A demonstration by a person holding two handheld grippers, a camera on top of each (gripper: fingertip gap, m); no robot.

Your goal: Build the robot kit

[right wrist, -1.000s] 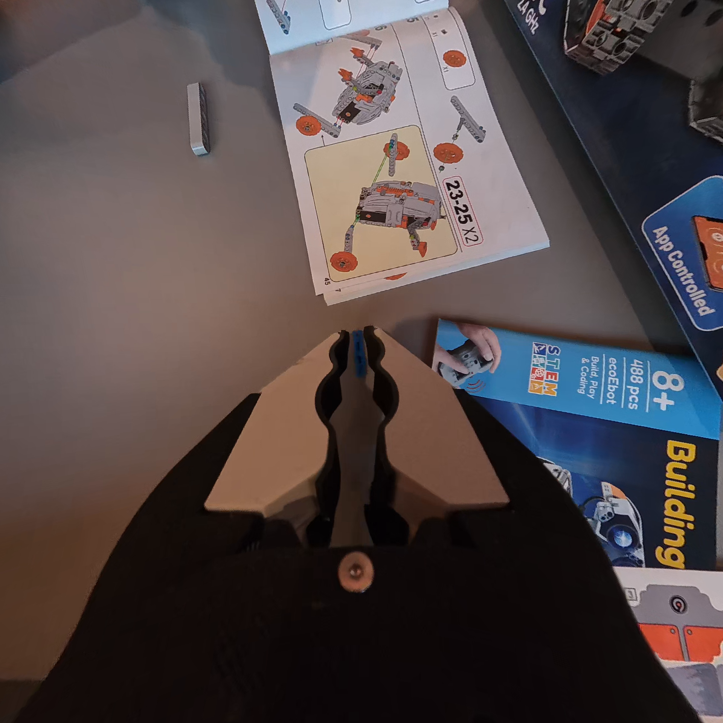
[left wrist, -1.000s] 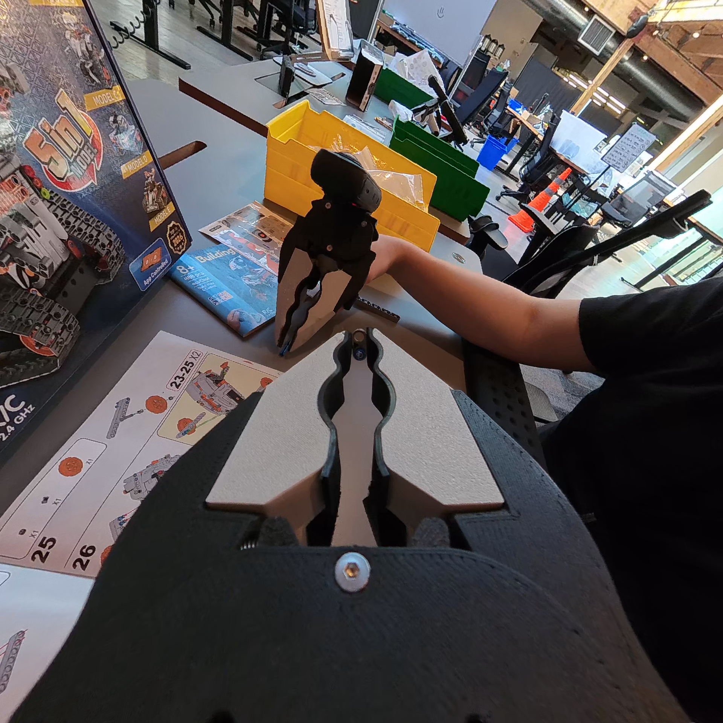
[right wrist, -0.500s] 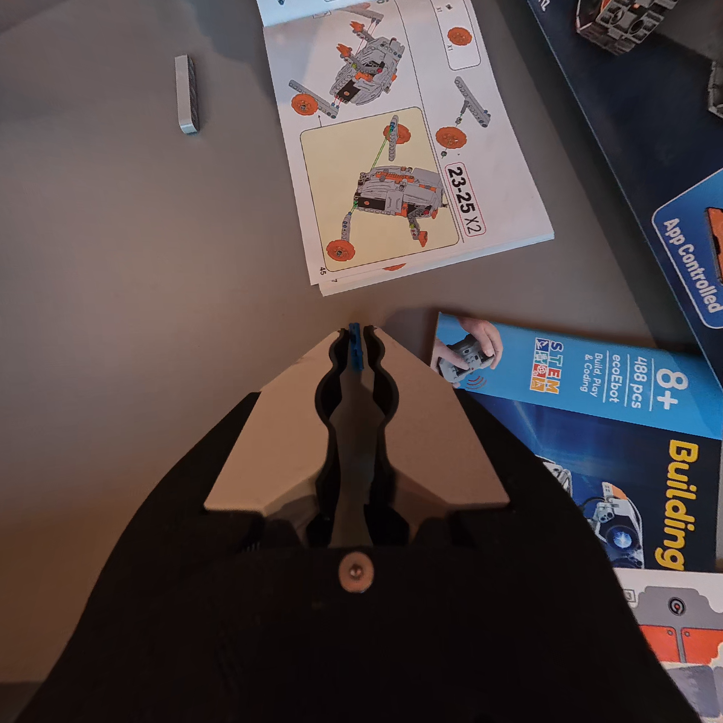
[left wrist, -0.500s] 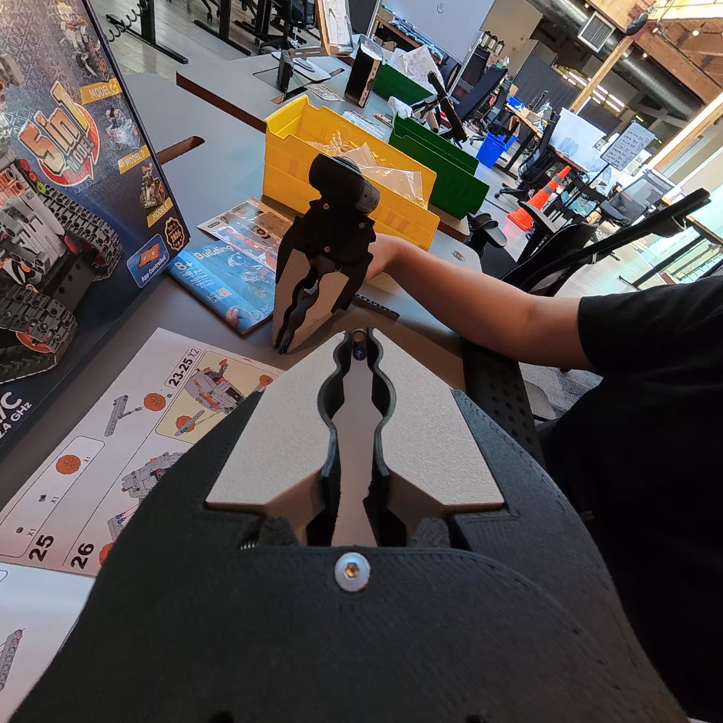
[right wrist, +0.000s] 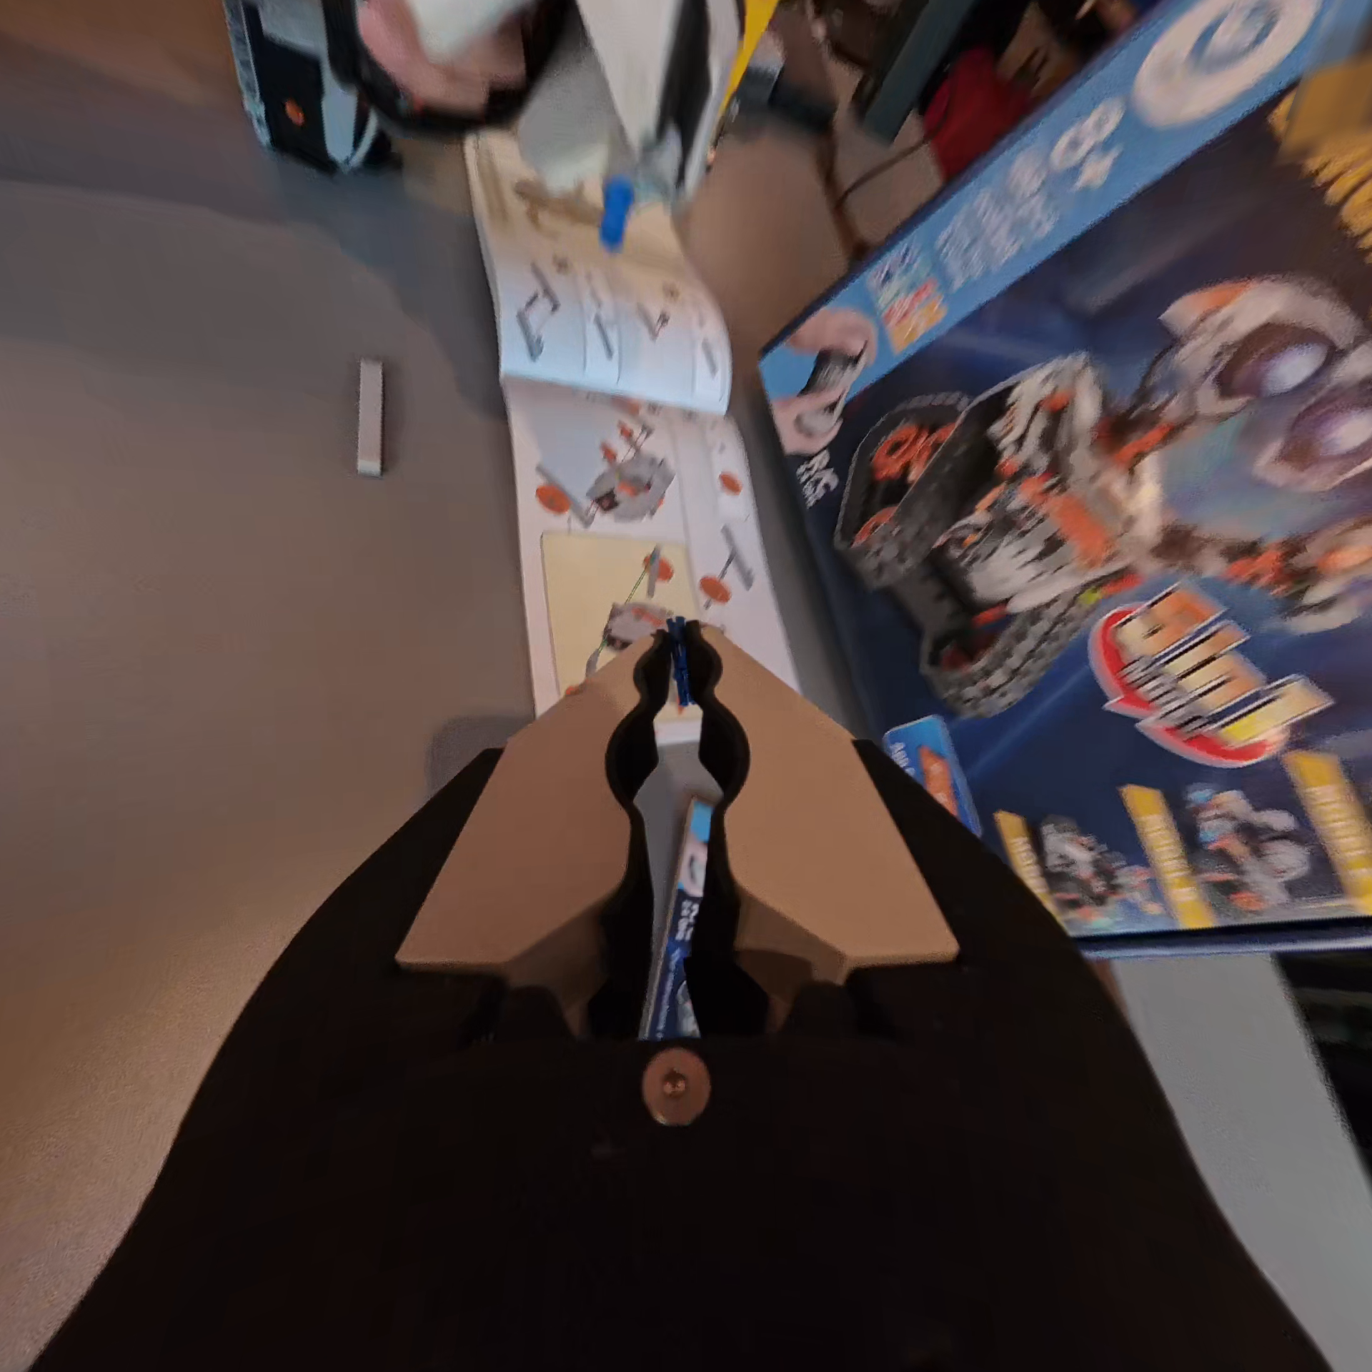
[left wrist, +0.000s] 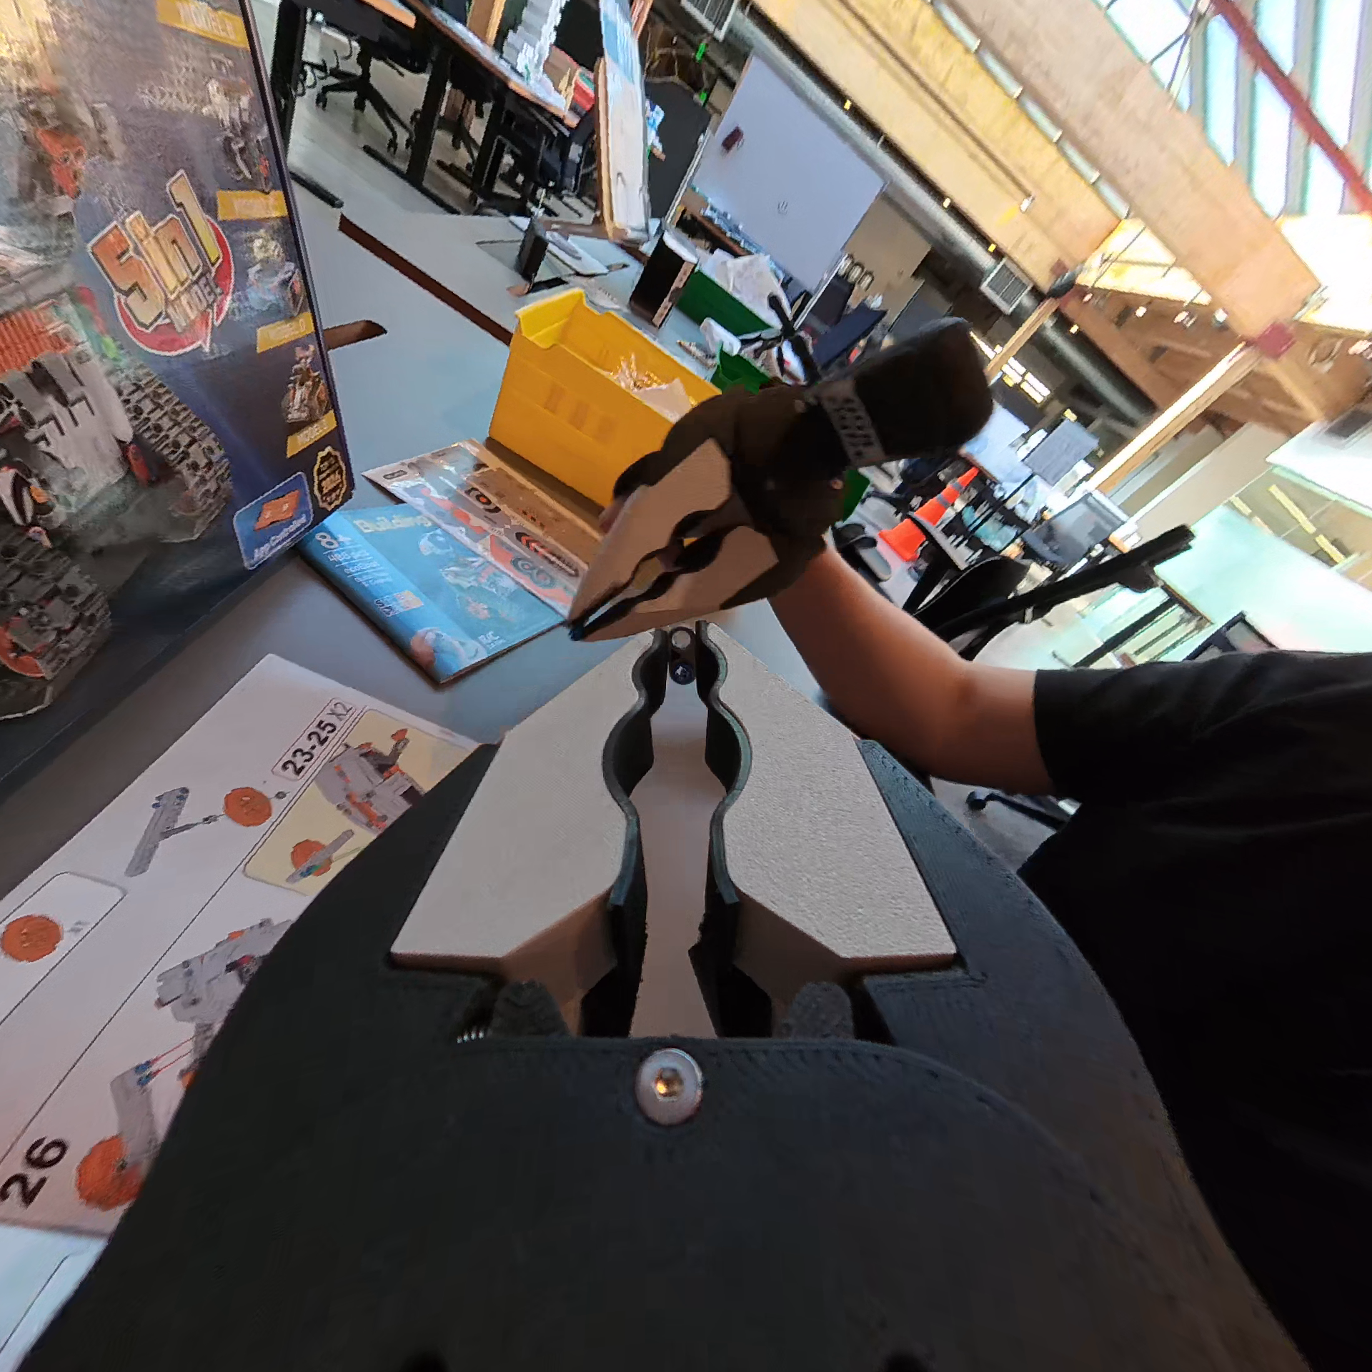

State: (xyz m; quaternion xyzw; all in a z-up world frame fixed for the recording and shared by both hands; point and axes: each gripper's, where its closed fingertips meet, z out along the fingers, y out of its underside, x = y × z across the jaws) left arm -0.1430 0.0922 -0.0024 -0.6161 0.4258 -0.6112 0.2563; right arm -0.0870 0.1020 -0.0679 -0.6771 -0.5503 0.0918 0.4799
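Note:
My left gripper (left wrist: 679, 647) is shut on a small grey and blue part (left wrist: 681, 670) at its tips, held above an open instruction booklet (left wrist: 245, 817). My right gripper (right wrist: 677, 635) is shut on a thin blue pin (right wrist: 679, 672). In the left wrist view the right gripper (left wrist: 583, 631) is off the table, tilted, with its tips just above and left of my left gripper's tips. In the blurred right wrist view the left gripper's blue part (right wrist: 616, 215) shows at the top. A loose grey beam (right wrist: 370, 416) lies on the table left of the booklet (right wrist: 631, 475).
A large blue kit box (left wrist: 148, 334) stands at the left. A blue booklet (left wrist: 438, 579) and a sticker sheet lie before a yellow bin (left wrist: 586, 416). A person's arm (left wrist: 913, 690) reaches in from the right. More desks and chairs stand behind. The grippers' ends are close to 9 centimeters from one another. My right gripper's tips are some 15 centimeters from the loose grey beam (right wrist: 370, 416).
The right gripper has lifted off the table and tilted over, and its tips have come close to my left gripper's tips. Its view has swung up towards the box. Both stay shut.

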